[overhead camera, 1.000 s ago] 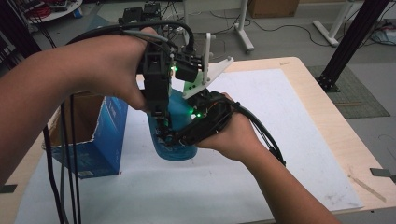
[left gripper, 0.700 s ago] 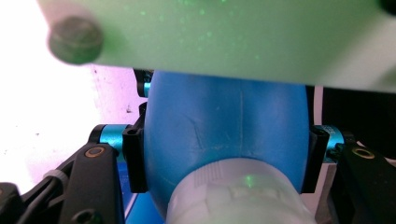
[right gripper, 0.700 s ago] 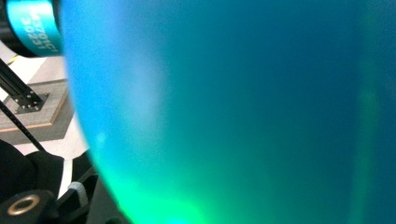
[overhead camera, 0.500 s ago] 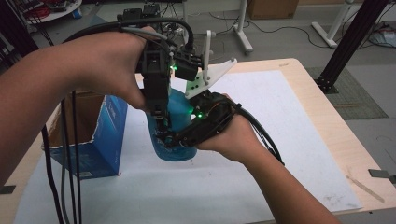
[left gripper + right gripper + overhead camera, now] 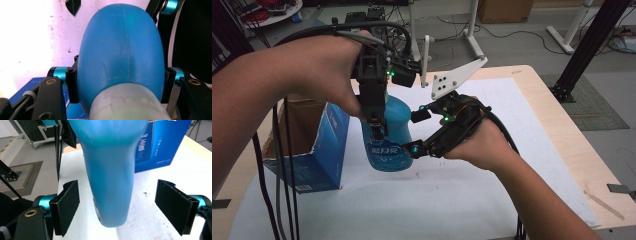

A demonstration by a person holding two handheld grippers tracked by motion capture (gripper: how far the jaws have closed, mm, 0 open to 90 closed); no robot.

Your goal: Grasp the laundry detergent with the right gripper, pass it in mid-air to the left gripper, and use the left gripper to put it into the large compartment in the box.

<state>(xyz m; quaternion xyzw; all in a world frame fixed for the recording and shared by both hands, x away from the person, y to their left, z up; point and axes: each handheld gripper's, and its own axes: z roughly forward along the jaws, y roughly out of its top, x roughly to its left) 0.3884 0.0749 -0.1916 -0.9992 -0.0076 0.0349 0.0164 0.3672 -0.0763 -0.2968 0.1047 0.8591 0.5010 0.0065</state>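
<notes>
One blue bottle point(image 5: 391, 131), one blue carton point(image 5: 319, 150), two tongs: left point(image 5: 377, 131), right point(image 5: 412, 149).

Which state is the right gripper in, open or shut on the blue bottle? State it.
Open. The right gripper has just been opening; its pads stand clear of the blue bottle between them. The left gripper clamps it.

Pale wooden tabletop point(image 5: 557, 115) under a white sheet point(image 5: 532, 120), lightly speckled with dirt. Open blue cardboard box point(image 5: 319, 157) standing at the sheet's left side, white print on its face, top edge torn. Beyond the far edge, grey floor point(image 5: 522, 45) strewn with cables, white stand legs point(image 5: 472, 30), a brown carton point(image 5: 504, 10). Black frame post point(image 5: 584, 50) at right on a dark mat point(image 5: 597, 102).
</notes>
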